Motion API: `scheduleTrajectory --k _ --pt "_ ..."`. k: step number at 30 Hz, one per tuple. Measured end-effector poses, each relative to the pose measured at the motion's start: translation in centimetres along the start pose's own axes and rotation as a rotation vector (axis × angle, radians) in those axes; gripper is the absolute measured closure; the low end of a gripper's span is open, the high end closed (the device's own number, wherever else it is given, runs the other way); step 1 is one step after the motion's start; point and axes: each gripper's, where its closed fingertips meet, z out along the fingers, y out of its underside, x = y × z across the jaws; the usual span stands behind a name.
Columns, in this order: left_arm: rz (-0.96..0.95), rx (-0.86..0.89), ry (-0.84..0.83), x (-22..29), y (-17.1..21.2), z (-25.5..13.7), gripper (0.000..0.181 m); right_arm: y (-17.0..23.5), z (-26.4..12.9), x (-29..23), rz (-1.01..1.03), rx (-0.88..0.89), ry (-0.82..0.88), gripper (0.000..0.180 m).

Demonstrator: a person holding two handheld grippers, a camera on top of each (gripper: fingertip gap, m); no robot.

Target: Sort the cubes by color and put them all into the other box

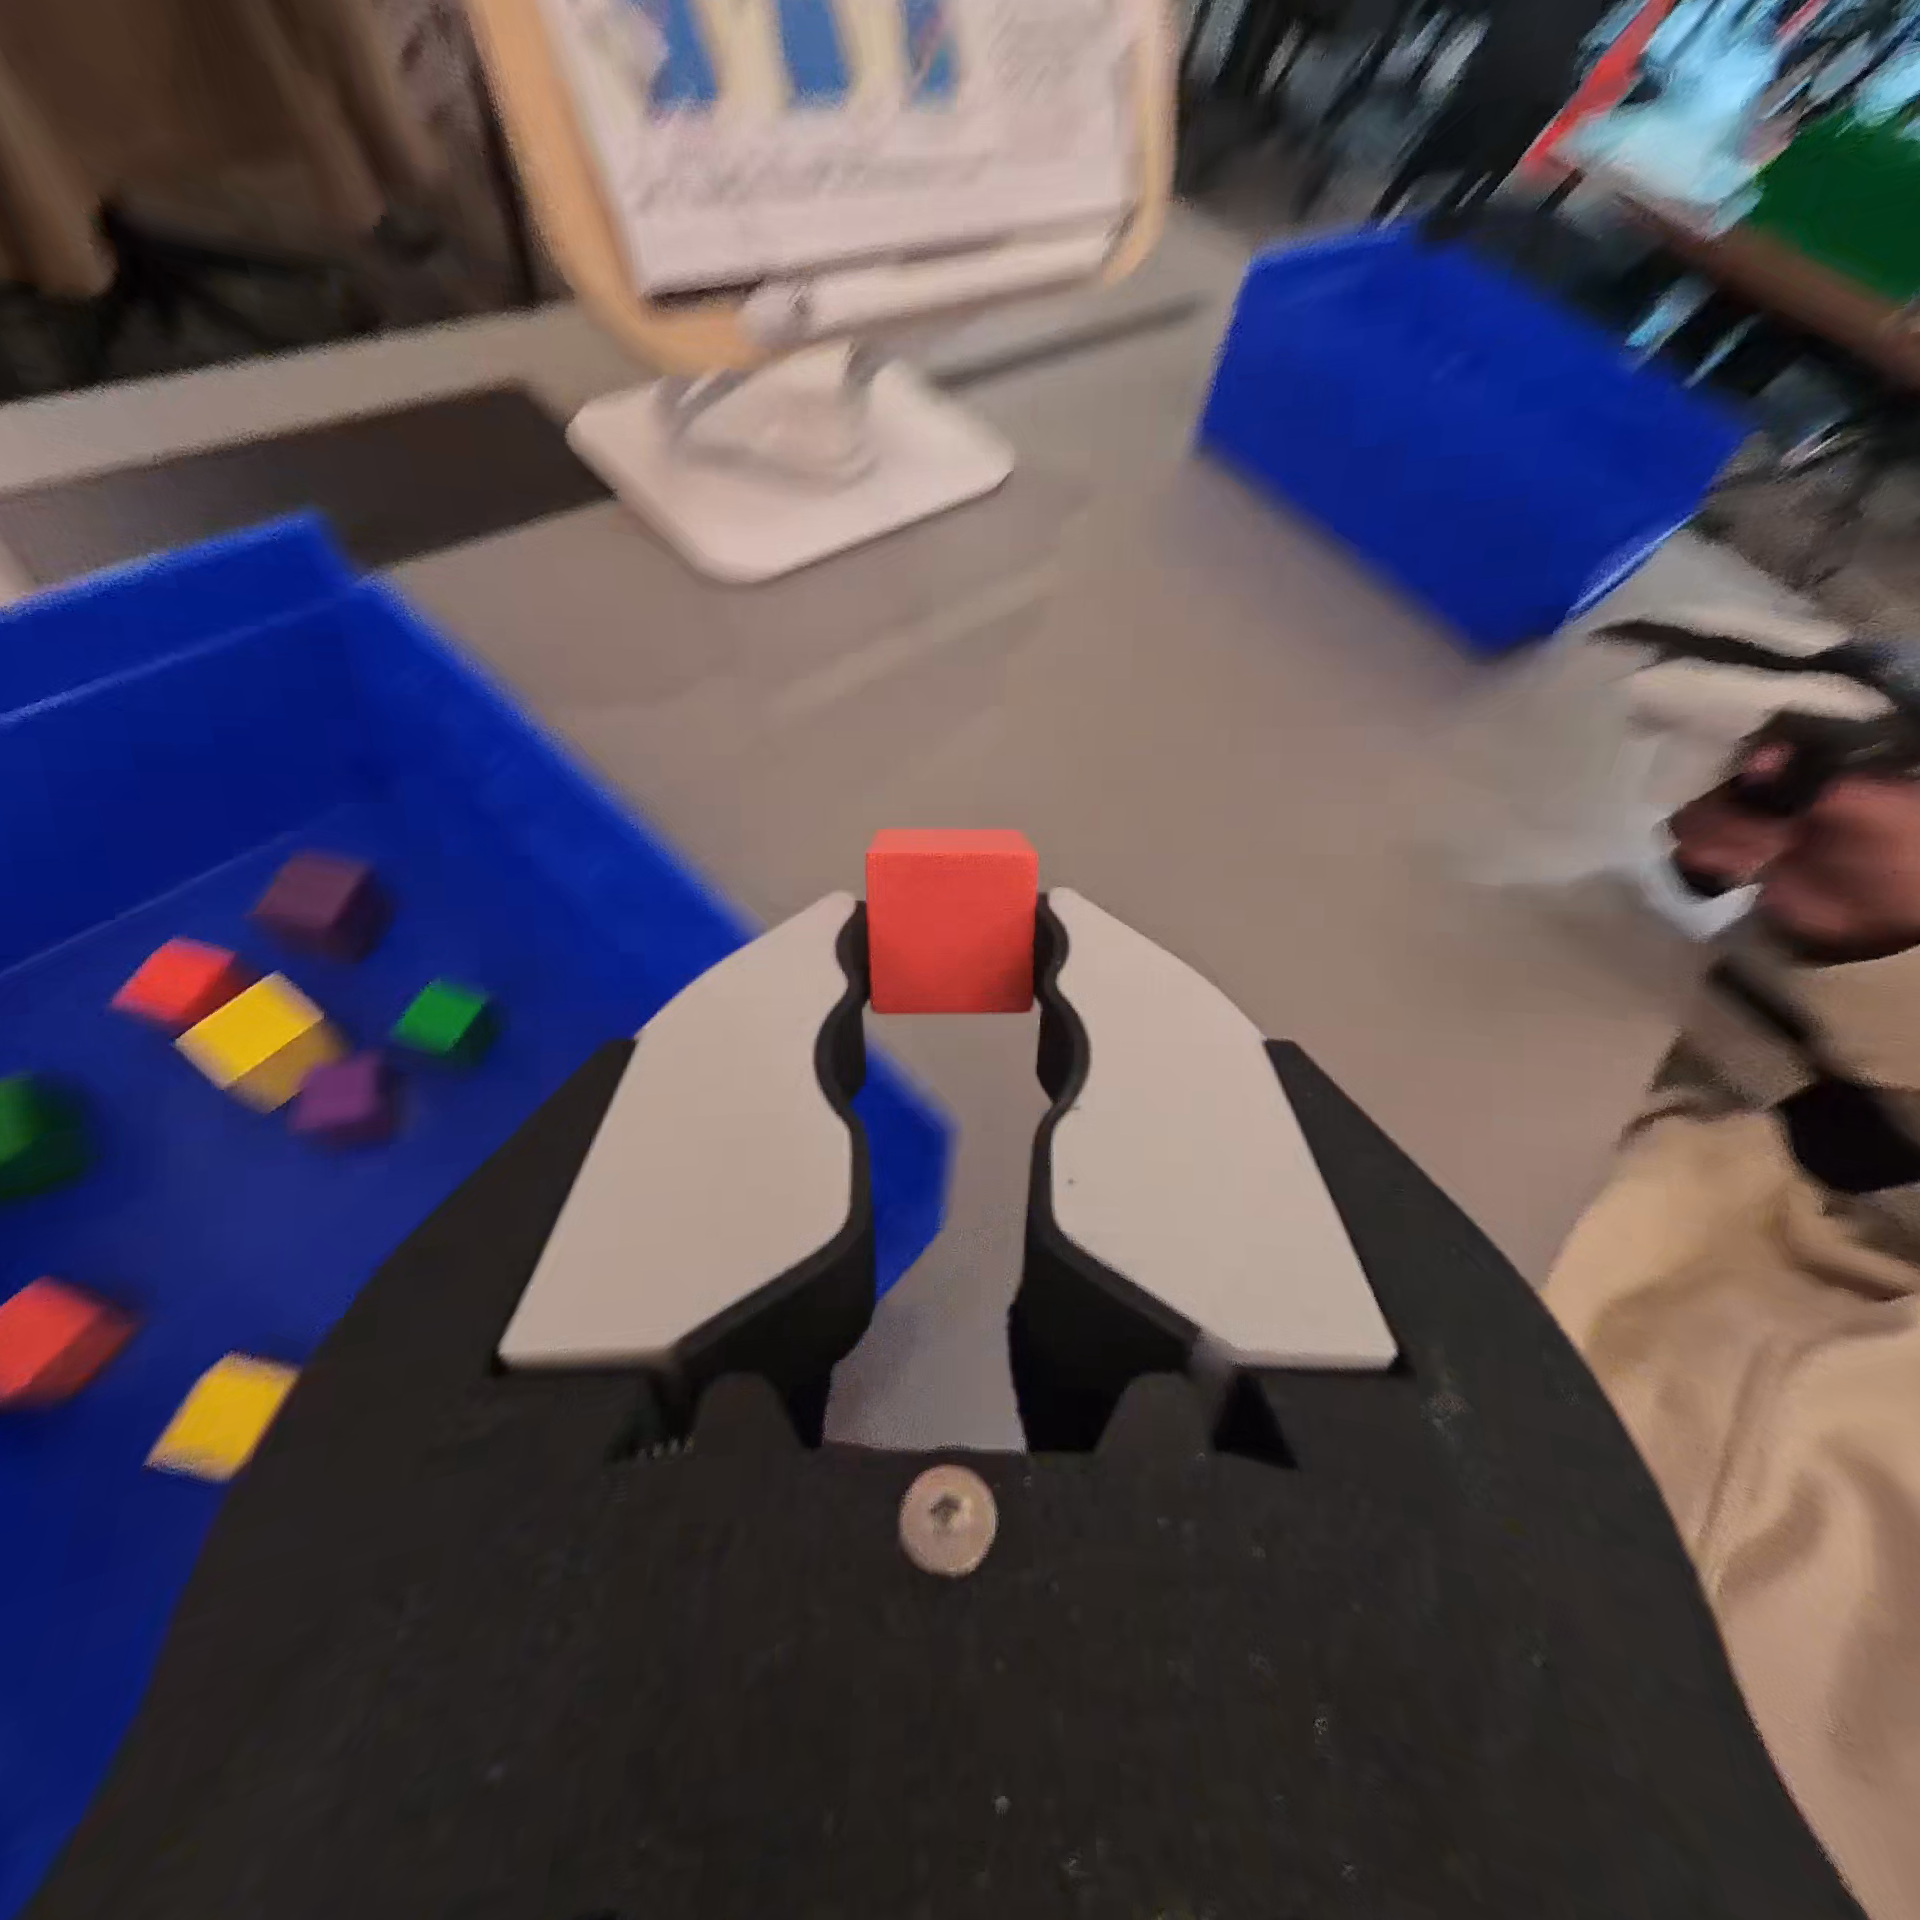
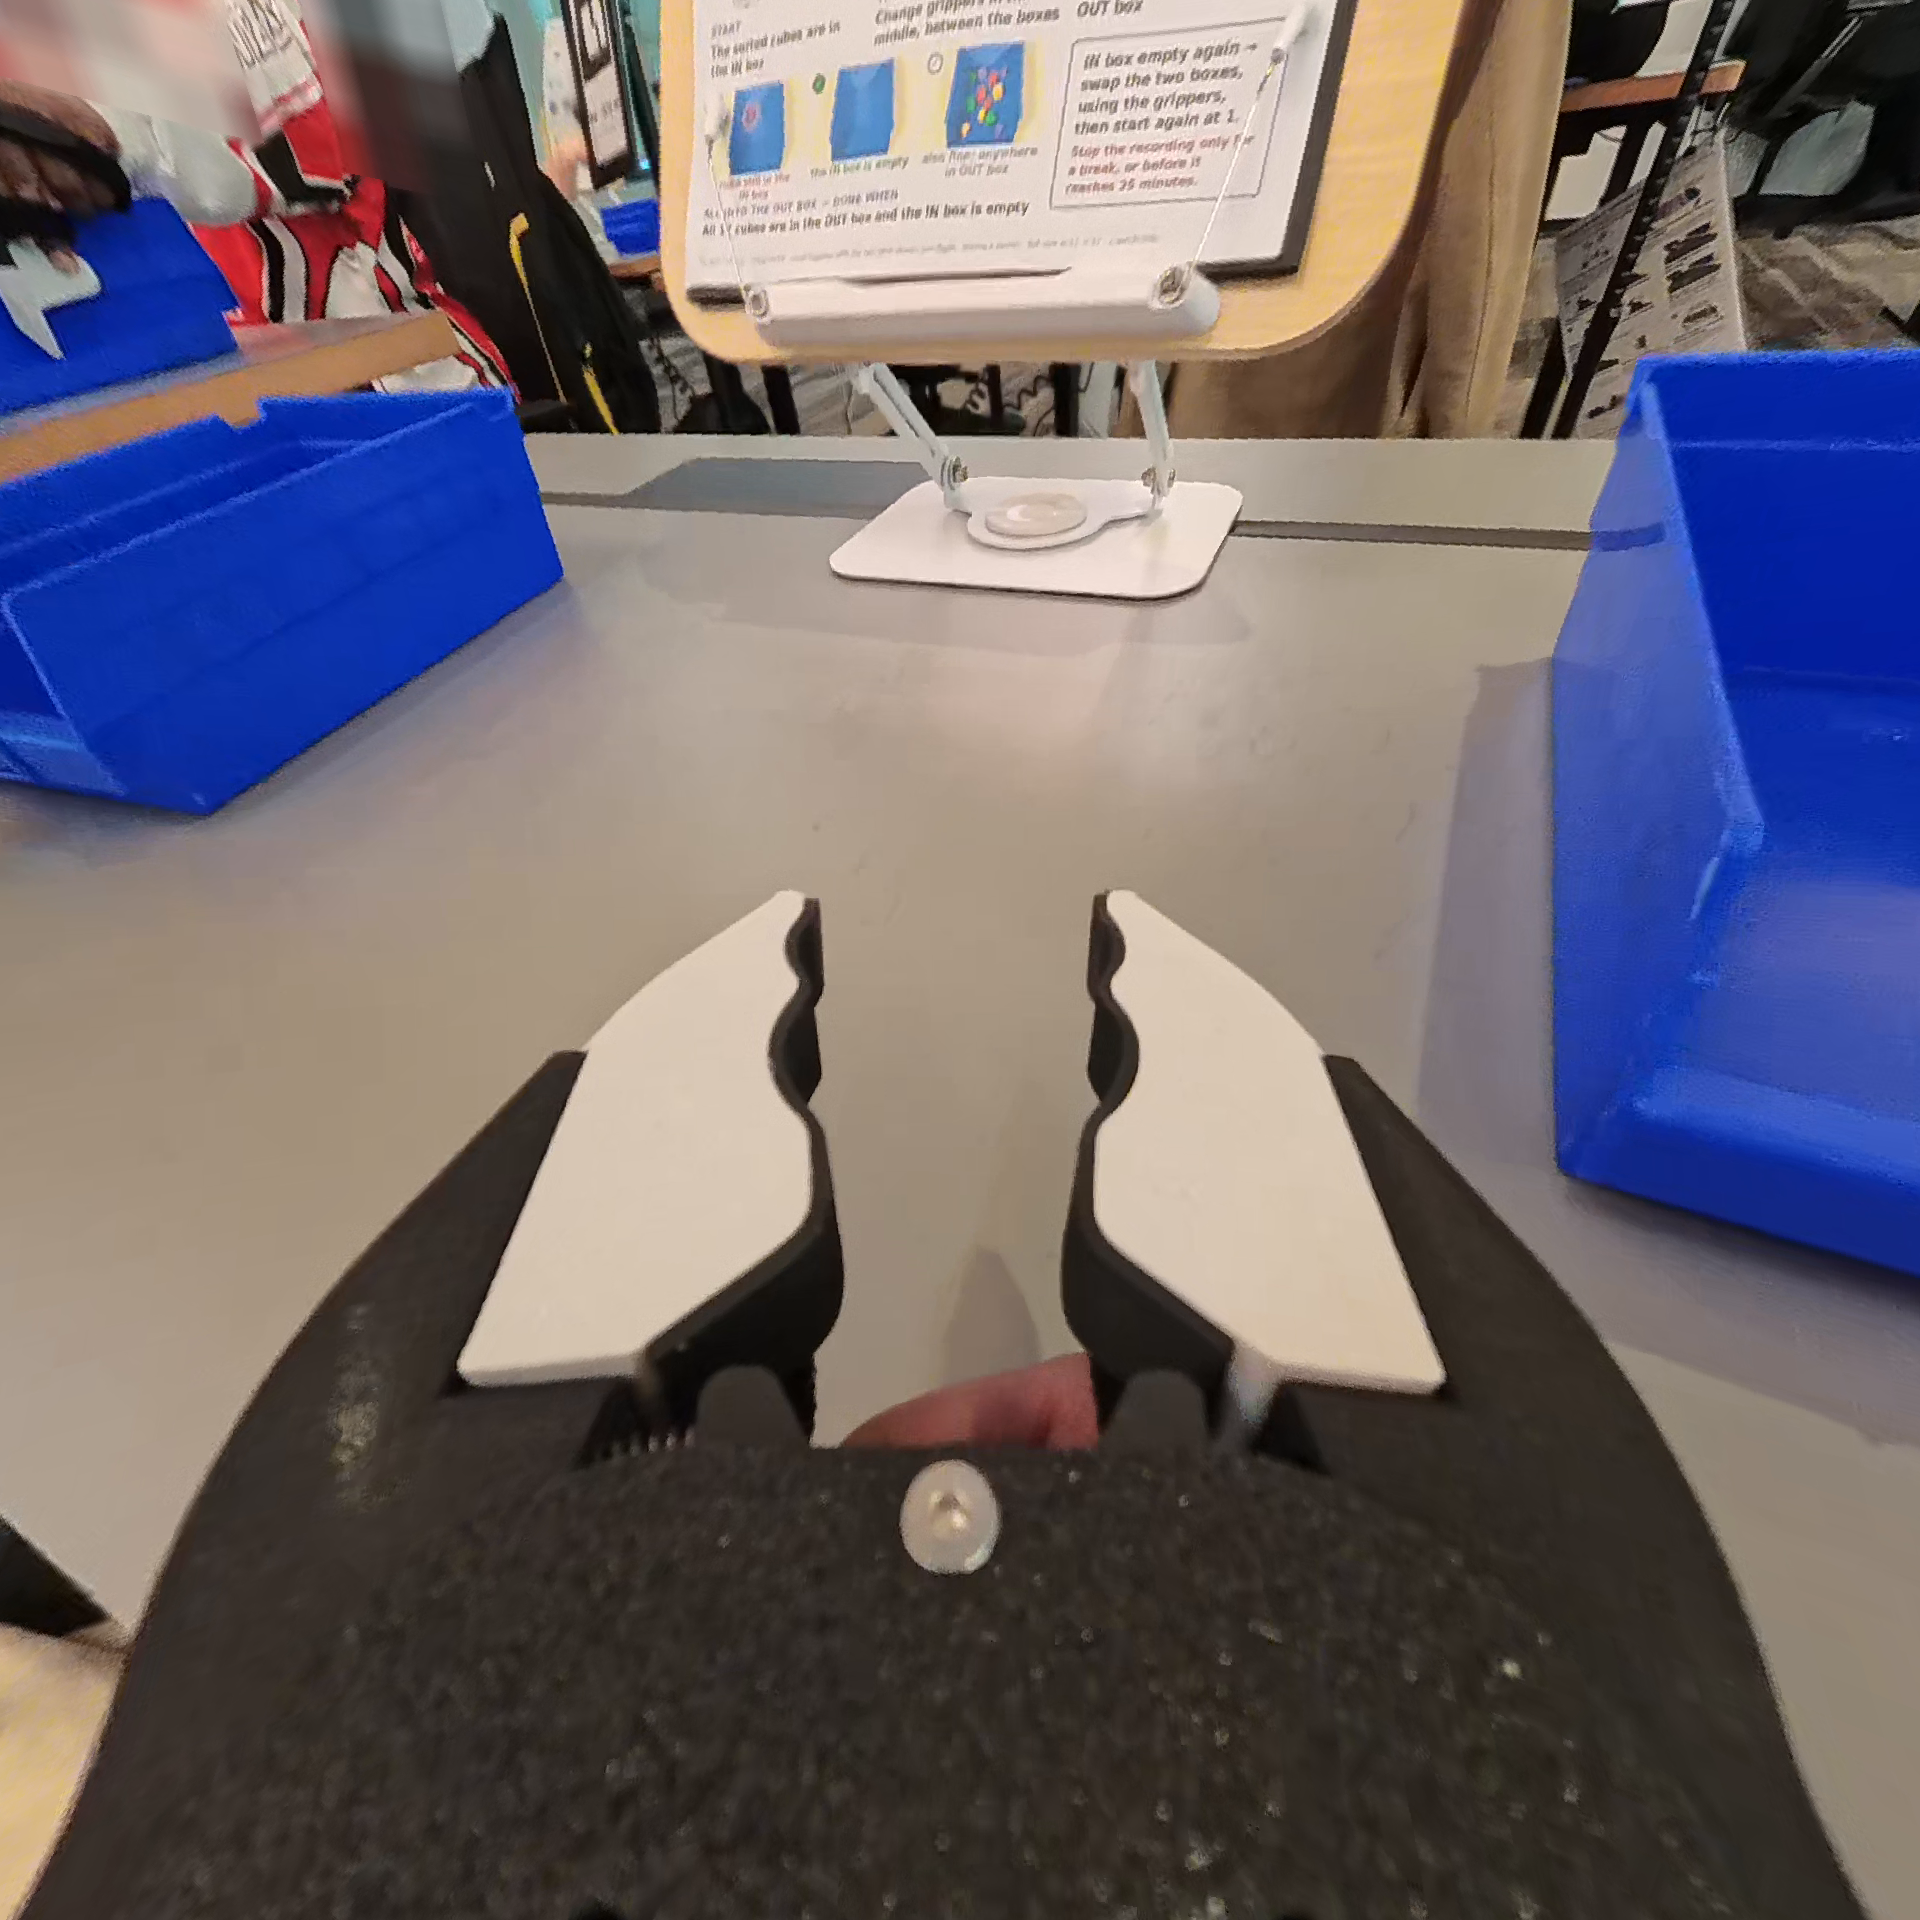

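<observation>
Mixed cubes (image 1: 260, 1039) in blue box (image 1: 436, 727)

Red cube (image 1: 951, 925) btwn white-faced, black-edged fingers (image 1: 717, 1143) of left gripper (image 1: 951, 935). Blue bin (image 1: 436, 769) w/ purple (image 1: 317, 902), red (image 1: 179, 979), yellow (image 1: 258, 1036), green (image 1: 445, 1018) cubes. 2nd blue bin (image 2: 1714, 935). Grey table (image 2: 935, 748). White stand base (image 2: 1039, 545), tan board (image 2: 1340, 281). Right gripper (image 2: 954, 935): same white/black.
</observation>
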Motion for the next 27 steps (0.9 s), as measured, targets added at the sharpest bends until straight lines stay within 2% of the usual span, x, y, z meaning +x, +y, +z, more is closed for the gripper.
scheduleTrajectory --k 2,5,7,11,14,16,20,22,23,24,27 --pt "0.006 0.117 0.118 3.6 -1.2 0.8 0.152 -0.5 -0.3 0.1 0.020 0.025 -0.017 0.133" --pt "0.054 0.189 0.294 8.5 -0.5 3.2 0.152 -0.4 -0.3 -0.2 0.069 0.025 -0.072 0.133" --pt "0.105 0.238 0.413 11.4 -0.1 4.7 0.152 -0.2 0.1 -1.5 0.178 0.001 -0.185 0.132" --pt "0.213 0.319 0.609 16.7 -0.8 8.0 0.152 -2.2 0.9 -7.3 0.626 -0.111 -0.663 0.130" --pt "0.390 0.347 0.660 20.0 -1.6 10.9 0.152 -4.8 1.6 -10.5 1.012 -0.234 -1.006 0.132" --pt "0.471 0.331 0.678 21.8 -2.1 12.8 0.152 -6.2 2.2 -11.8 1.152 -0.277 -1.154 0.131" --pt "0.542 0.250 0.699 23.7 -2.1 16.0 0.152 -6.3 3.3 -13.0 1.119 -0.313 -1.205 0.123" --pt "0.571 0.219 0.707 24.3 -1.5 17.1 0.152 -6.4 3.6 -12.5 1.142 -0.291 -1.220 0.129" --pt "0.594 0.208 0.703 24.5 -1.1 17.5 0.152 -6.4 3.8 -12.1 1.150 -0.266 -1.220 0.143" --pt "0.614 0.199 0.690 24.5 -0.8 17.9 0.152 -6.2 3.9 -11.7 1.156 -0.252 -1.220 0.149" --pt "0.619 0.158 0.632 24.2 -0.1 18.8 0.152 -5.1 4.2 -11.0 1.176 -0.266 -1.202 0.150"
